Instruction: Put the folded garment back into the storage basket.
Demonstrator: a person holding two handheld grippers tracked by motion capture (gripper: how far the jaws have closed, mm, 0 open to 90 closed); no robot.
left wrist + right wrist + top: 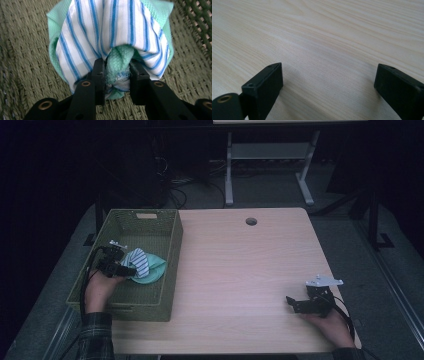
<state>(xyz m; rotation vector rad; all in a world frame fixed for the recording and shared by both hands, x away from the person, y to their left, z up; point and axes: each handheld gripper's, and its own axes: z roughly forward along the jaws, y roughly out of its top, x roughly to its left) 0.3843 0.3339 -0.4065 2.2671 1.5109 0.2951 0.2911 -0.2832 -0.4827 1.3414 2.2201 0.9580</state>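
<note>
Soft, light cloth (112,37), striped over green, lies bunched inside the basket (170,265); the left gripper (117,75) pinches its gathered fold, a sound hold. The right gripper (329,82), well right of the basket, gapes empty.

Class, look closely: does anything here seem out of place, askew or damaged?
Nothing stands out. The bundled cloths sit inside the green basket, between the left claw's jaws; the right claw rests open on the table.

The basket (170,270) is rough woven wicker; inside, at nine o'clock, lies soft striped cloth (120,27) over knobbly green towelling (120,60). The table (240,270) is smooth matt wood.
</note>
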